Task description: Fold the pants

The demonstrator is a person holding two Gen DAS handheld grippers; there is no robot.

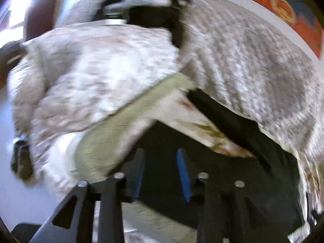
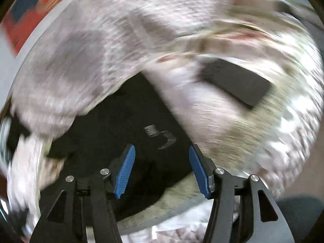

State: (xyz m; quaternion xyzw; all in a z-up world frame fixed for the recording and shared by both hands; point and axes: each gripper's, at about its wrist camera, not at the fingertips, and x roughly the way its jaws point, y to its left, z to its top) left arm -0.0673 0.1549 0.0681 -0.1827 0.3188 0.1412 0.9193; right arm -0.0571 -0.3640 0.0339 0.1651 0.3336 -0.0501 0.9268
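Releasing seems the step: left gripper [image 1: 162, 174] & right gripper [image 2: 162, 170] both seen w/ jaws apart, nothing pinched. Black pants [image 2: 113, 125] lie just ahead on quilt [image 1: 243, 50]. Next, prob. a re-grip is needed for another fold.

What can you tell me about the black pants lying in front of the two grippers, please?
The black pants are dark, matte fabric lying flat under a pale knitted blanket that covers their far part. A small light printed mark shows in the right wrist view. The right gripper and left gripper both stand open just above them, with no cloth between the blue pads. Heavy blur hides seams, waistband and how far they are folded.
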